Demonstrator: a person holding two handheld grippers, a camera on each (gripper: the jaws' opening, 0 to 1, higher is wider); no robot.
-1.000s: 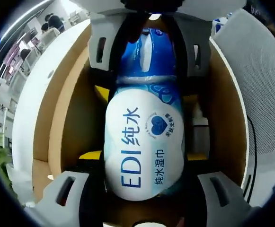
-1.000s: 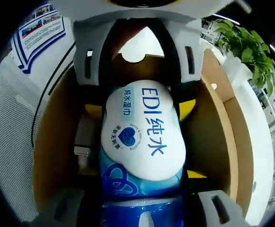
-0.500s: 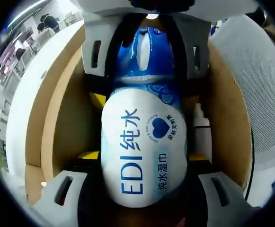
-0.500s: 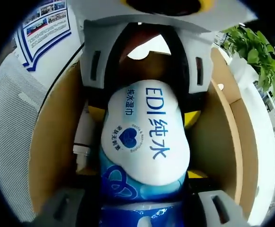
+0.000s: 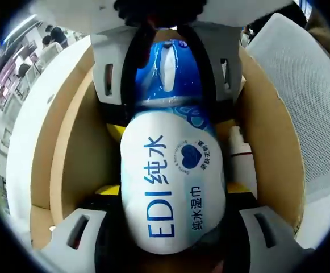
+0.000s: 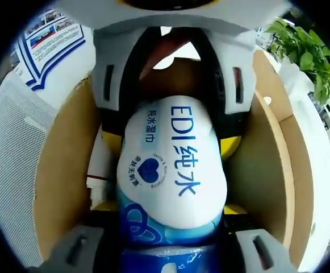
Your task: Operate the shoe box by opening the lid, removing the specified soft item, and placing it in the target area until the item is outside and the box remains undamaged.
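Both grippers are clamped on the same wet wipes pack, one at each end: the left gripper has its jaws closed around the white end, and the right gripper is pinching the blue end, with the pack sitting inside the open shoe box. My worry is that the pack is squishy, so it could slip out on the lift. Also, the jaws sit close to the cardboard walls and a white bottle lies right beside the pack, so a crooked pull could snag the box or drag that along.

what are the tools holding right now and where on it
Both hold the wet wipes pack: left tool at its white end, right tool at its blue end, over the open shoe box.
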